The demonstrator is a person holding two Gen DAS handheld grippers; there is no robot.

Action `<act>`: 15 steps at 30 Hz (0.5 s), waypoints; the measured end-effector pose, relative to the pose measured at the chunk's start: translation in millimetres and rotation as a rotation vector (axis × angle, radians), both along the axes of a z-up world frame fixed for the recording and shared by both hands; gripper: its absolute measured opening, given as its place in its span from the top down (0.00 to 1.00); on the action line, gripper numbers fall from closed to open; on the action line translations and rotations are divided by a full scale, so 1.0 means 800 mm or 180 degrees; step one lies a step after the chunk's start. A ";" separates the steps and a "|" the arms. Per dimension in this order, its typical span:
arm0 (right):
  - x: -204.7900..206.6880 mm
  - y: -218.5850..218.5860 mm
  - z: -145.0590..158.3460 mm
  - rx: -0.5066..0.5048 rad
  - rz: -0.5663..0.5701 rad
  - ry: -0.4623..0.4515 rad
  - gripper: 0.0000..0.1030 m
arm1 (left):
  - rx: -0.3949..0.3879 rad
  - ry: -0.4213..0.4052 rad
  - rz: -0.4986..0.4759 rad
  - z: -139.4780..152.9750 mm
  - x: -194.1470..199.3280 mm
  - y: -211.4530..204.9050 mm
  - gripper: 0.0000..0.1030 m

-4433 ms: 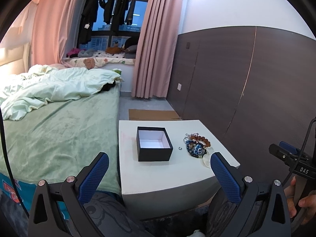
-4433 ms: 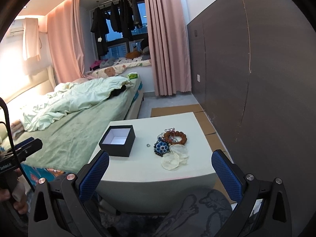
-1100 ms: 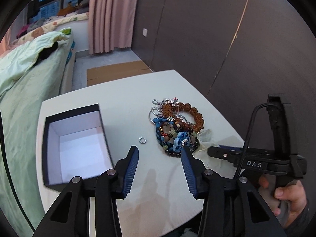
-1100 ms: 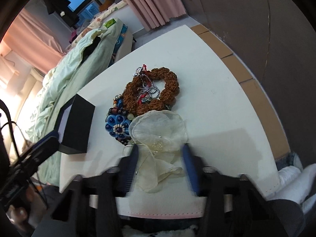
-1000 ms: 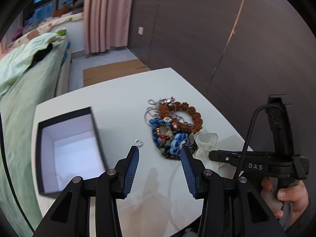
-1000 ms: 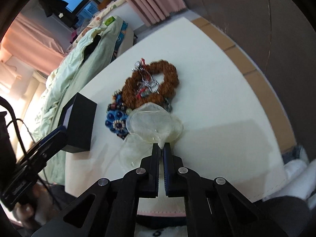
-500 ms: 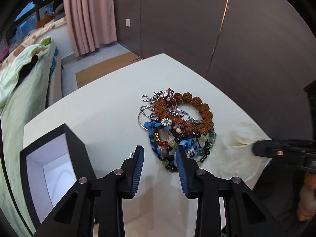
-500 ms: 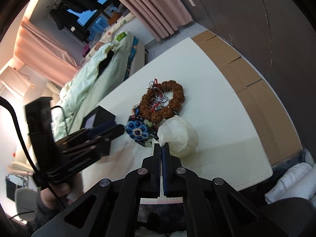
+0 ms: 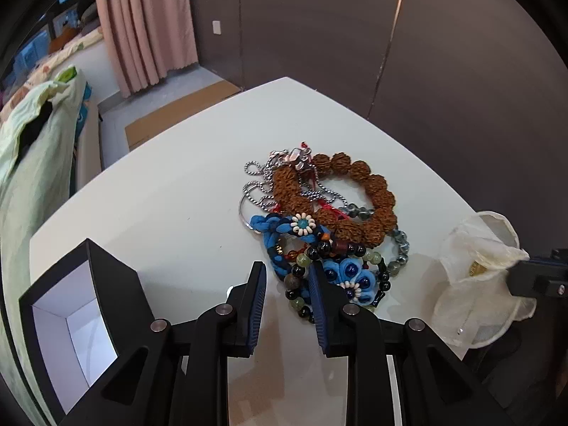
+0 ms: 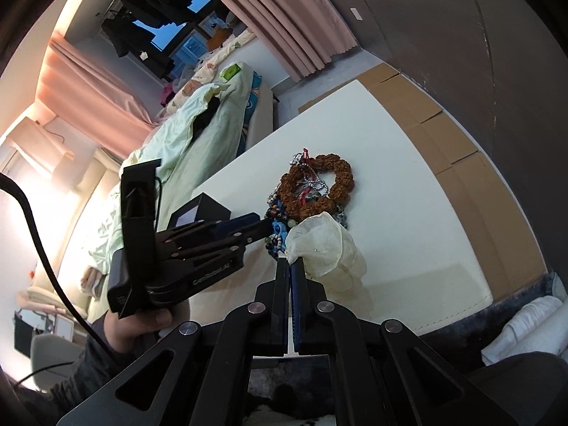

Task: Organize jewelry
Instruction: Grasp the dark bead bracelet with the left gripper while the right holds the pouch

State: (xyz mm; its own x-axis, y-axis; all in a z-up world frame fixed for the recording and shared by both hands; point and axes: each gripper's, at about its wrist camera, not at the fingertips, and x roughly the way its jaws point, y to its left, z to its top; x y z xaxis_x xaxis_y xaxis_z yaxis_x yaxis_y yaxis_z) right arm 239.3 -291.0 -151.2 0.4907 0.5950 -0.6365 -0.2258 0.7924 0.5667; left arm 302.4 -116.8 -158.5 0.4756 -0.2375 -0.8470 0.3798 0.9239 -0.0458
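A tangle of jewelry (image 9: pixel 319 220) lies at the centre of the left wrist view, on the white desk (image 9: pixel 170 184). Within it, a brown bead bracelet (image 9: pixel 358 198) sits toward the top, a silver chain (image 9: pixel 259 184) loops over its left side, and a blue flower bracelet (image 9: pixel 301 227) with dark and green beads lies lowest.

A sheer organza pouch (image 10: pixel 319 238) hangs near the centre of the right wrist view, just below the pile. The right claw (image 10: pixel 290 266) has its fingers pressed together on the pouch's gathered edge, and the pouch is lifted off the desk. A small gold item shows through the fabric in the left wrist view, at the right edge of the frame.

The left claw (image 9: pixel 287 284) sits at the lower centre of its own view, fingers parted by a narrow gap and holding nothing, its tips right at the lower edge of the pile.

A black box (image 9: pixel 81 305) with a white inside stands open at the lower left. A bed (image 10: pixel 198 135) with pale green bedding fills the upper left of the right wrist view, with pink curtains (image 9: pixel 145 28) behind.
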 end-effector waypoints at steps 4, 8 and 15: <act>-0.003 0.004 0.003 -0.0052 0.0007 -0.0010 0.97 | -0.0103 0.0073 -0.0048 -0.008 -0.002 0.002 0.89; -0.008 0.006 0.008 -0.0090 0.0002 -0.0043 0.97 | -0.0287 0.0088 0.0016 0.006 -0.008 0.011 0.90; -0.011 0.007 0.024 -0.0042 -0.0022 -0.0075 0.97 | -0.0594 -0.0070 0.0052 0.058 -0.031 0.027 0.90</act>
State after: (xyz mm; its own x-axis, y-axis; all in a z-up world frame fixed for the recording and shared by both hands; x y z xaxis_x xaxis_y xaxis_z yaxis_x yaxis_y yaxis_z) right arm 230.7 -285.0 -132.3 0.5097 0.5833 -0.6324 -0.2336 0.8013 0.5508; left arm 277.4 -95.0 -112.1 0.4987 -0.3816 -0.7783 0.3676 0.9063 -0.2088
